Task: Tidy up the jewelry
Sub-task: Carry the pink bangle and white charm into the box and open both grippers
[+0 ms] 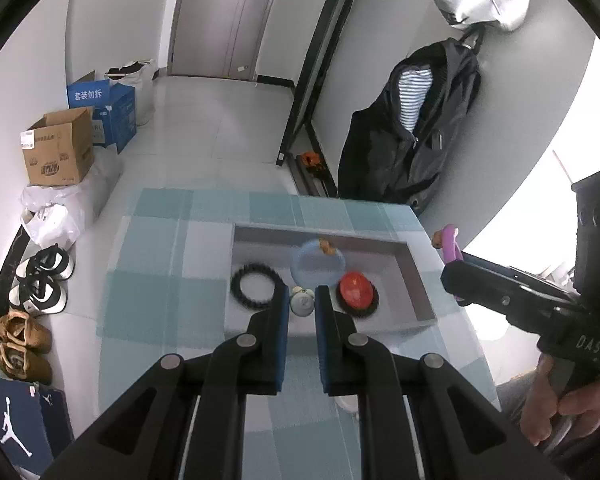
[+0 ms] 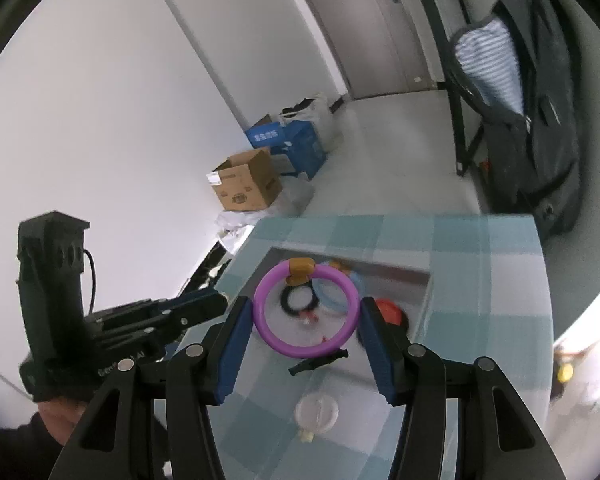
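Note:
My left gripper [image 1: 302, 298] is shut on a small white charm [image 1: 302, 301] and holds it over the grey tray [image 1: 420, 280]. In the tray lie a black bead bracelet [image 1: 256, 284], a pale blue ring [image 1: 318, 264] with an orange charm, and a red ornament [image 1: 356, 289]. My right gripper [image 2: 306, 314] is shut on a purple ring [image 2: 306, 314] with an orange charm [image 2: 300, 268], held in the air above the tray [image 2: 424, 280]. The right gripper also shows in the left wrist view [image 1: 450, 256] at the tray's right.
The table carries a blue checked cloth [image 1: 160, 280]. A clear round piece [image 2: 317, 410] and a small black clip [image 2: 318, 360] lie on the cloth near the tray. Boxes, bags and shoes [image 1: 40, 280] stand on the floor at left. A dark jacket [image 1: 416, 128] hangs behind the table.

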Tool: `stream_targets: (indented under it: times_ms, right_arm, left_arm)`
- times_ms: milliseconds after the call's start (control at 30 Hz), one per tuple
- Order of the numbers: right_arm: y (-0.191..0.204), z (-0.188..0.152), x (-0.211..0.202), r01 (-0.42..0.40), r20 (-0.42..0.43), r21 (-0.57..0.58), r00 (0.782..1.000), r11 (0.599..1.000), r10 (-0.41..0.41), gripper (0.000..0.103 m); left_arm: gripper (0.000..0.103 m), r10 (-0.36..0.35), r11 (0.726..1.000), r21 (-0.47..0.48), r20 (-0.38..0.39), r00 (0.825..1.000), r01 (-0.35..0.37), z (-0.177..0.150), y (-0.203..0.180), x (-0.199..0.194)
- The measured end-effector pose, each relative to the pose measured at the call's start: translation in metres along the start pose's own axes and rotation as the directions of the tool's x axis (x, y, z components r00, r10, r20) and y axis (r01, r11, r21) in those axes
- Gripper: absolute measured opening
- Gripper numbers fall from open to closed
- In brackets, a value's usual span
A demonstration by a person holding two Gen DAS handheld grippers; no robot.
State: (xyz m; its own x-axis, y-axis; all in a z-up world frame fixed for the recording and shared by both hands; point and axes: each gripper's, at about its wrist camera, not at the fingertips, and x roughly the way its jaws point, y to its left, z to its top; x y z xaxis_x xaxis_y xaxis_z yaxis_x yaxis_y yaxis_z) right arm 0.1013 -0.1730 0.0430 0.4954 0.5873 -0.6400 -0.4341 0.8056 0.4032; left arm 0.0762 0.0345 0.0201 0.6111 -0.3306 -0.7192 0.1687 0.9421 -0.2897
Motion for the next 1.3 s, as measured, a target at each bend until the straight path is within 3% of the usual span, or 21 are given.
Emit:
stream_targets:
  times_ms: [233,433,733,1000,1133,1200,1233,1300]
  right_arm:
    - [-0.006,0.020,0.027,-0.014,-0.026,-0.046,1.000,0.999,0.013,0.053]
    - [-0.018,0.020,0.048,-0.026,-0.062,-0.035,0.998,0.999,0.024,0.053]
    - [-0.023,0.019,0.072,-0.027,-0.123,-0.022,0.992,0.999,0.024,0.053]
    - [-0.026,0.018,0.081,-0.009,-0.149,-0.016,0.989,1.000,0.007,0.055]
    - [-0.023,0.016,0.081,0.000,-0.151,-0.028,0.988,1.000,-0.004,0.055]
    - [-0.022,0.016,0.081,-0.006,-0.160,-0.021,0.987,1.000,0.003,0.057]
    - [-0.022,0.016,0.079,-0.009,-0.154,-0.021,0.988,1.000,0.005,0.061]
    - [-0.023,0.017,0.072,0.027,-0.128,-0.030,0.991,0.999,-0.030,0.071]
  left_arm:
    - [0.008,0.025,0.999,0.046,-0.053,0.998,-0.022,0.017,0.002,0.028]
    - [0.008,-0.036,0.999,-0.002,-0.093,0.995,0.036,0.023,0.015,0.046]
    - [0.008,-0.050,0.999,-0.002,-0.149,0.988,0.050,0.025,0.020,0.068]
    - [0.008,-0.070,0.997,-0.049,-0.151,0.986,0.063,0.028,0.025,0.071]
    - [0.009,-0.122,0.992,-0.058,-0.145,0.982,0.114,0.029,0.026,0.068]
    - [0.019,-0.152,0.988,-0.055,-0.173,0.973,0.145,0.029,0.022,0.071]
    - [0.028,-0.189,0.982,-0.065,-0.196,0.962,0.179,0.028,0.022,0.073]
    - [0.045,-0.212,0.976,-0.093,-0.185,0.960,0.198,0.028,0.024,0.071]
